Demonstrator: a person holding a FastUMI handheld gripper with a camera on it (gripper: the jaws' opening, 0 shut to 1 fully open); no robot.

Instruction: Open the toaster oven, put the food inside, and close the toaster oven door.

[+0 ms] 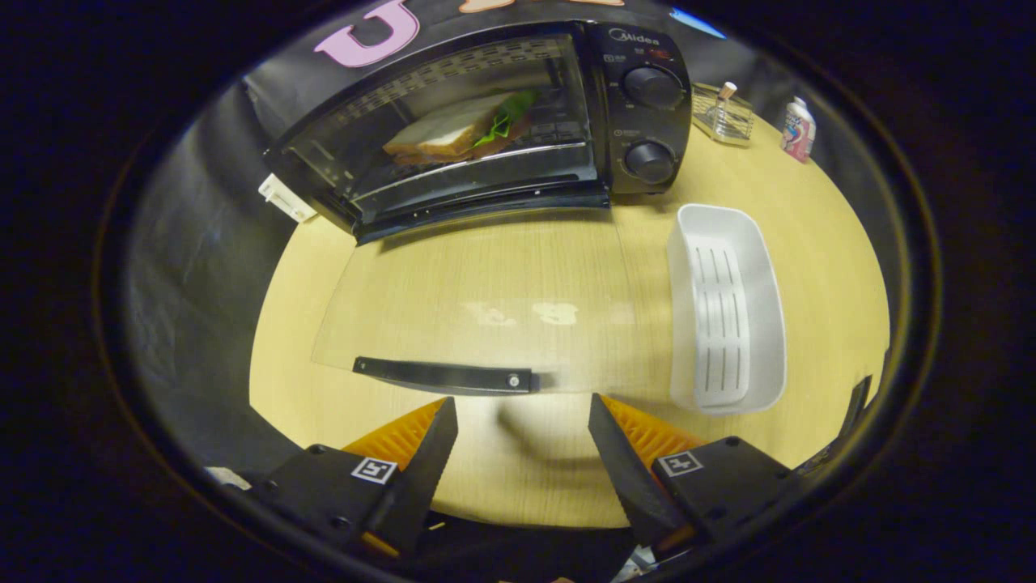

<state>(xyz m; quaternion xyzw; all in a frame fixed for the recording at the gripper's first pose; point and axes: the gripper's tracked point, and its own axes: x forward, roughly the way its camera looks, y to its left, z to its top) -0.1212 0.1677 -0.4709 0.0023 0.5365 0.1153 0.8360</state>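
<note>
While gripper [522, 405] is hovering with its 2 fingers apart over the wood table [518, 478], glass door [486, 316] is lying open just ahead, white tray [728, 308] beside it, sandwich [461, 129] sitting inside toaster oven [486, 121] beyond.

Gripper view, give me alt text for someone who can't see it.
A sandwich sits inside the toaster oven, whose glass door lies open flat over the wooden table. The open gripper hovers just short of the door handle, an empty white tray beside.

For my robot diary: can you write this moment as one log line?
door: open flat | sandwich: inside toaster oven | tray: empty, beside door | tool: open, at door handle | left: close door
</note>
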